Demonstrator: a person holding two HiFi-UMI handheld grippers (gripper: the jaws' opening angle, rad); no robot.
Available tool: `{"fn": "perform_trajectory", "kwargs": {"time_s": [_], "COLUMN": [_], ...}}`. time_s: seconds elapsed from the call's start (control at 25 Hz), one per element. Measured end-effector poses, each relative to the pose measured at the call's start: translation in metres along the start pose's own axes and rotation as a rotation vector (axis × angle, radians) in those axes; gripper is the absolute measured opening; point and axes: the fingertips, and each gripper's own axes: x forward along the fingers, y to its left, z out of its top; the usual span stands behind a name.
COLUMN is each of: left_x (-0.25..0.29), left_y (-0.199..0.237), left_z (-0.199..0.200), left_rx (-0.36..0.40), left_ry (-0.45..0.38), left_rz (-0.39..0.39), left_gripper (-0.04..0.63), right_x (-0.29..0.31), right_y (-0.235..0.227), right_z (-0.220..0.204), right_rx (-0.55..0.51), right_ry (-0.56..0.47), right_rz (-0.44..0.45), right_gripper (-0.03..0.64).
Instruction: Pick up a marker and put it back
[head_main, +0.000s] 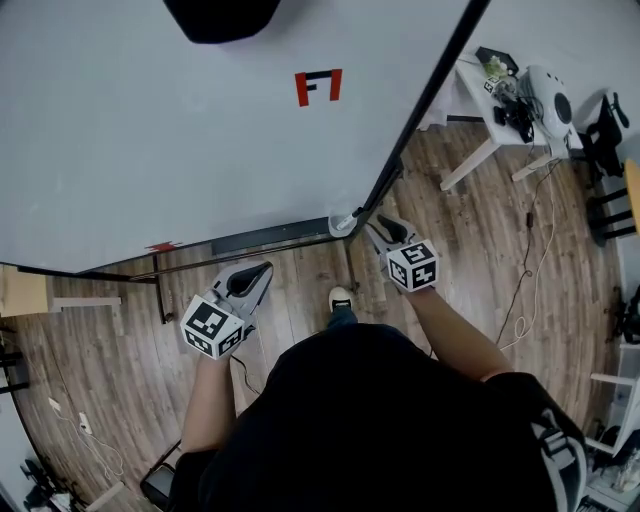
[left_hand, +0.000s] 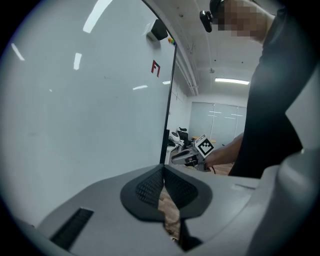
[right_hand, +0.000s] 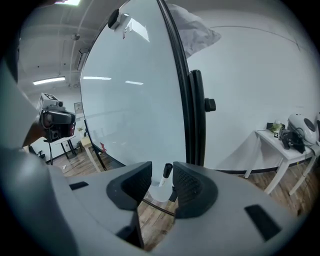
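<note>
A white marker with a black cap (right_hand: 166, 172) stands upright in a small white cup (right_hand: 156, 192) at the whiteboard's (head_main: 200, 130) lower right corner. The marker (head_main: 349, 220) shows small in the head view. My right gripper (right_hand: 162, 182) is open, and the cap shows in the gap close to the right-hand pad with neither pad pressing on it. In the head view the right gripper (head_main: 375, 226) points at the cup (head_main: 338, 228). My left gripper (head_main: 262, 271) hangs lower left of the board's bottom edge, its jaws shut with nothing between them (left_hand: 164, 172).
The board's black frame post (head_main: 430, 100) runs diagonally beside the cup. A red mark (head_main: 318, 87) is on the board. A white table (head_main: 500, 110) with gear stands to the right, and a cable (head_main: 525, 290) trails over the wooden floor. The person's shoe (head_main: 341, 298) is below the cup.
</note>
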Motion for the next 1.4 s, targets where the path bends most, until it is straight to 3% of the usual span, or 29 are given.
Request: {"fn": "perform_trajectory", "kwargs": {"time_s": [0.56,1.4], "left_x": [-0.019,-0.035], "left_y": [-0.039,-0.065], "left_z": [0.006,-0.009], "left_rx": [0.057,0.055], "left_ry": [-0.023,-0.032], "left_rz": [-0.04,-0.052], "left_gripper": [0.012,0.012], "right_x": [-0.071,-0.11], "right_y": [0.036,0.054], "right_z": [0.002,-0.02], "right_rx": [0.003,0.025], "right_ry": [-0.05,-0.043], "right_rz": [-0.013,-0.025], "right_gripper": [0.117,0.061]}}
